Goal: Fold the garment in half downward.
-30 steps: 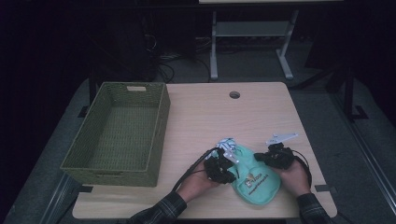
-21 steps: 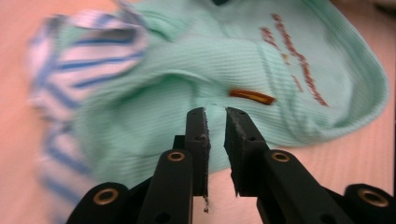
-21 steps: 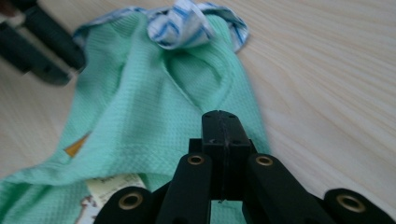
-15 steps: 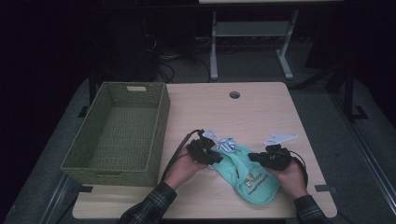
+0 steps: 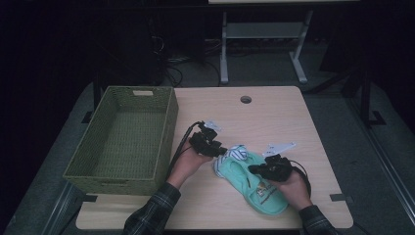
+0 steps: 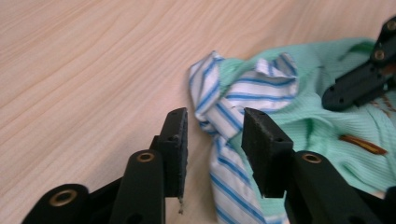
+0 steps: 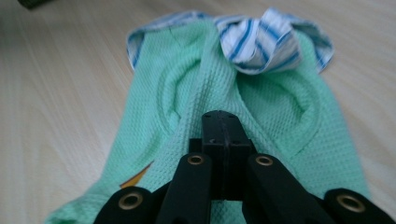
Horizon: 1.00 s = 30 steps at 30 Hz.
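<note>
A small mint-green garment (image 5: 257,188) with a blue-and-white striped collar (image 5: 238,152) lies on the table near its front edge. My left gripper (image 5: 219,149) sits at the collar's left. Its jaws have just been opening and stand apart around the striped collar (image 6: 243,88) without pressing it; the left gripper (image 6: 215,144) is open. My right gripper (image 5: 252,170) rests on the garment's middle, and the right gripper (image 7: 223,121) is shut on a raised fold of the green garment (image 7: 187,93) that runs up to the collar (image 7: 261,42). The right gripper (image 6: 355,86) also appears beyond the collar.
A green woven basket (image 5: 166,132), with nothing inside, stands on the left part of the wooden table (image 5: 274,117). A cable hole (image 5: 245,99) sits near the table's far edge. Dark floor and a metal stand lie behind.
My left hand has moved left and away from the garment's middle to its collar, and its jaws have parted. The garment has swung so its collar points left. The right gripper shifted slightly left.
</note>
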Each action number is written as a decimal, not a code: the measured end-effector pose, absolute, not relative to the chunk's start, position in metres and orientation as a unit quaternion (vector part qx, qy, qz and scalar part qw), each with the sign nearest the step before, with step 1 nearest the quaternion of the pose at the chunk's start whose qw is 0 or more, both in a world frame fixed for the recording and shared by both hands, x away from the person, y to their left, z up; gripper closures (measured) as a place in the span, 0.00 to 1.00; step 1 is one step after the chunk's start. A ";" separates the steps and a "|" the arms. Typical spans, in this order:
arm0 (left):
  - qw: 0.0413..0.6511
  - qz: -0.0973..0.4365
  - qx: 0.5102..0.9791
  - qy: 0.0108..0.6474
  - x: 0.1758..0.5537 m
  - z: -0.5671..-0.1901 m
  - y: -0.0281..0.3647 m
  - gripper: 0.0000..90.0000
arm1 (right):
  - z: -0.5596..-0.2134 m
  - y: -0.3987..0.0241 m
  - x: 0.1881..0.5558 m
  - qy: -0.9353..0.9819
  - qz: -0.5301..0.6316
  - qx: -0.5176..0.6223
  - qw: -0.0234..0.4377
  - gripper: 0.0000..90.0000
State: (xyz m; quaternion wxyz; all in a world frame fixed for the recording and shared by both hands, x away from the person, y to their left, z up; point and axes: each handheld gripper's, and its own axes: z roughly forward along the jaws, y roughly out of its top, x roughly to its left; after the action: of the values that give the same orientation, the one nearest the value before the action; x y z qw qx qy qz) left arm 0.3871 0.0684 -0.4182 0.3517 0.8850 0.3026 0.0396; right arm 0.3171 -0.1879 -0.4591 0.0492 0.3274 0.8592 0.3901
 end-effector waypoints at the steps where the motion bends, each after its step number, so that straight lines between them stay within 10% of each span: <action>1: 0.348 0.039 0.887 0.301 0.390 -0.421 0.067 0.65 | -0.463 -0.185 0.318 0.865 0.376 0.327 0.051 1.00; 30: 0.285 0.059 0.920 0.262 0.378 -0.455 0.032 0.49 | -0.468 -0.184 0.319 0.870 0.363 0.329 0.054 1.00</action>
State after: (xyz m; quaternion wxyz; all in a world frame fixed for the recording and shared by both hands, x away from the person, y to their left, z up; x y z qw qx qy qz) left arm 0.3777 0.0317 -0.4552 0.2848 0.9202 0.2620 0.0593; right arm 0.3195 -0.1838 -0.4684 0.0539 0.3290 0.8699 0.3635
